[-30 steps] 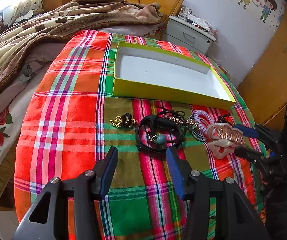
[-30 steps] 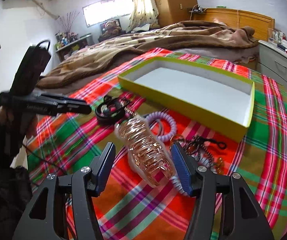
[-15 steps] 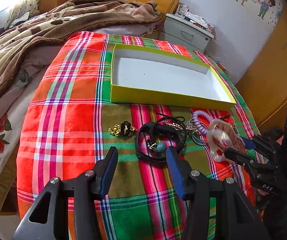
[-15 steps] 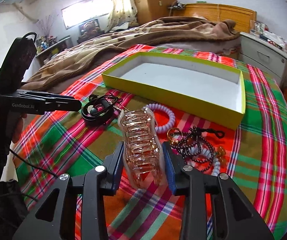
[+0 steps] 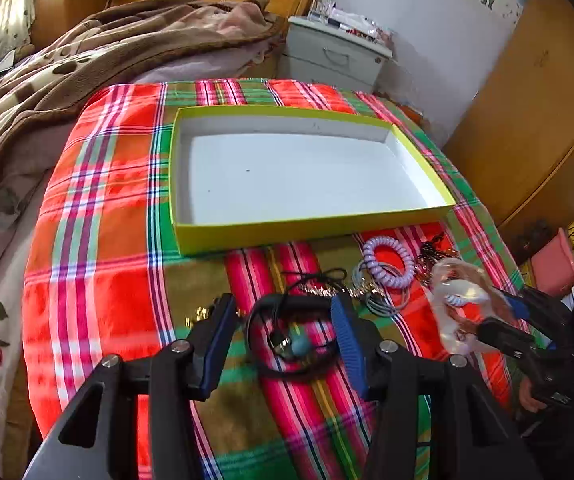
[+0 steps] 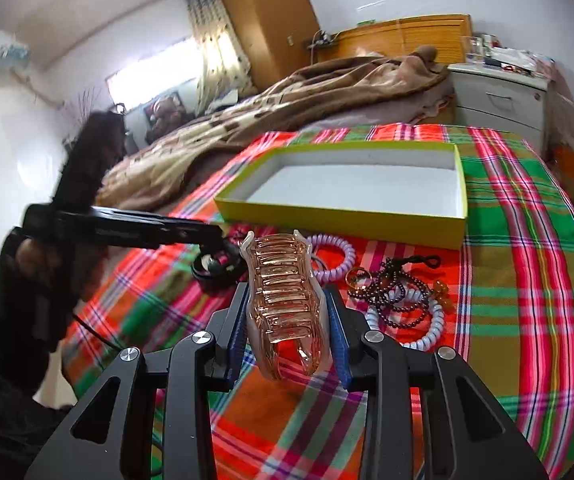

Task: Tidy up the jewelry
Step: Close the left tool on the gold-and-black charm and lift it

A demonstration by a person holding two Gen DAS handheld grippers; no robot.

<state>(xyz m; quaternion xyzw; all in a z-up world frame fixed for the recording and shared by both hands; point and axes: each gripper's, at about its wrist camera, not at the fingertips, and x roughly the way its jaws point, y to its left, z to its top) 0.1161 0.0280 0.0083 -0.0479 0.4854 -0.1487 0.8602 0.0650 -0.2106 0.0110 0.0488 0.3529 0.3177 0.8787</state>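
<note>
Rose-gold translucent plastic, the hair claw clip (image 6: 285, 304) sits clamped between the blue pads of the right gripper (image 6: 287, 320), lifted clear of the plaid cloth (image 6: 527, 280) and tilted up toward the yellow-green box (image 6: 343, 220). The left gripper (image 5: 283, 344) hangs with its jaws apart over a black cord necklace with a teal bead (image 5: 291, 340), not touching it. The box lies open-topped, its white floor bare, its near wall just beyond the loose jewelry; the cloth to its left is free, running to the bed's edge, where a brown blanket (image 5: 87, 60) bunches. A lilac spiral hair tie (image 5: 389, 262) rests near the box's front wall. Only the right wrist view shows the dark bead bracelet (image 6: 395, 300) tangled over a pale blue spiral tie (image 6: 427, 332), beside an amber ring (image 6: 357, 278). Only the left wrist view shows a thin gold chain (image 5: 327, 290) beside the black cord, and a grey nightstand (image 5: 335, 56) beyond the cloth's far edge.
</note>
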